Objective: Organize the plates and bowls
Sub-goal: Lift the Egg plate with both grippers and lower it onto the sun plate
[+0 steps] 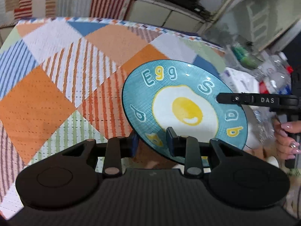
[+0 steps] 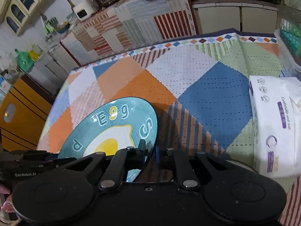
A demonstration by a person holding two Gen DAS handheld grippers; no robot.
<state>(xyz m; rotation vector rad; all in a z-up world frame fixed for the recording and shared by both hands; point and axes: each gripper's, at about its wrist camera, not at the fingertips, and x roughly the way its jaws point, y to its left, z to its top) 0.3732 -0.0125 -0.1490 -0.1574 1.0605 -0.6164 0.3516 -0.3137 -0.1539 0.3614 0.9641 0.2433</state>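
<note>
Left claw (image 1: 153,141) was clamped on the near rim of the teal plate (image 1: 188,86); right claw (image 2: 150,150) was pinched onto the same plate's opposite rim, jaws nearly together. Plate was held tilted above the patchwork counter (image 1: 56,66), apparently clear of it. Plate lettering read "Egg", "S", loose letters "b", "q", "p". Right claw arm read "DAS"; left one "GenRobot.AI". Tissue pack (image 2: 276,124) lay at the counter's right.
</note>
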